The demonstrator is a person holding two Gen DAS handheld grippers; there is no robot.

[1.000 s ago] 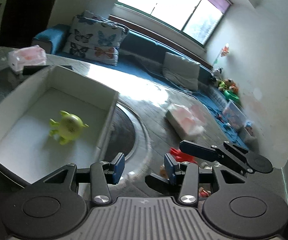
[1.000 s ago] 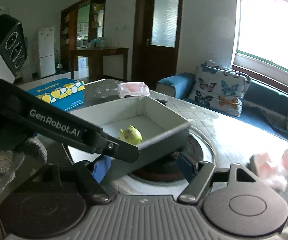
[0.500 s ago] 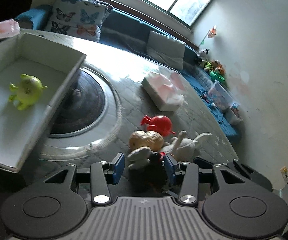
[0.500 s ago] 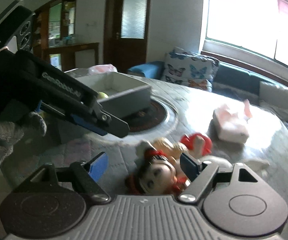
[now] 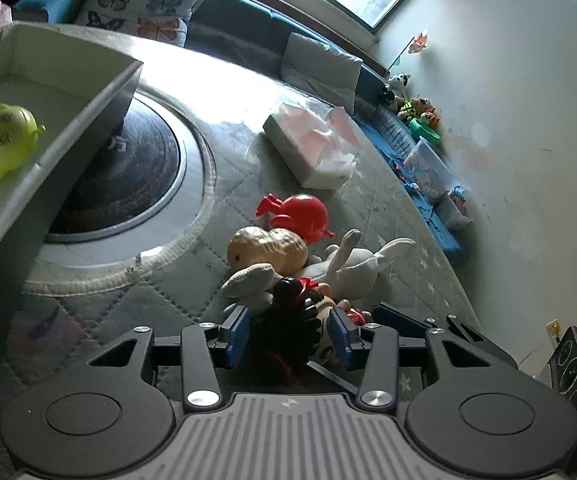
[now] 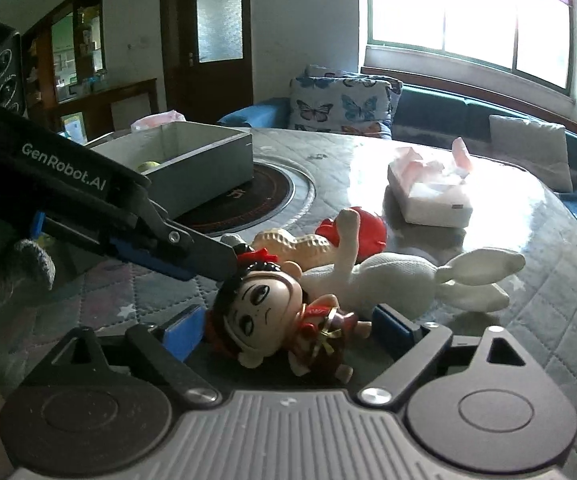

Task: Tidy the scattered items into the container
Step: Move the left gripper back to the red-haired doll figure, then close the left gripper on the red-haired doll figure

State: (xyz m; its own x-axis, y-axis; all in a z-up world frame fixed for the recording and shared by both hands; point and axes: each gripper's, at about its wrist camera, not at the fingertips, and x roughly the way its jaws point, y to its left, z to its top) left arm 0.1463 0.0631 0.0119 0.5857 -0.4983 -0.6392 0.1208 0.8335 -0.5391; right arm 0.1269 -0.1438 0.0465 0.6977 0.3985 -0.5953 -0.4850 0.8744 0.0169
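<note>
Quilted table (image 6: 548, 280), both grippers' jaws apart around the doll (image 6: 272, 312).

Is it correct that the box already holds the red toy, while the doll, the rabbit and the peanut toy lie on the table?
Not quite: the box holds the yellow-green toy, as the left wrist view shows. The red toy lies on the table with the doll, rabbit and peanut toy.

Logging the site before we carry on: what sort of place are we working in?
Most likely a home living room: a sofa with a butterfly cushion under a big window, and a quilted table holding toys and a tissue pack.
</note>
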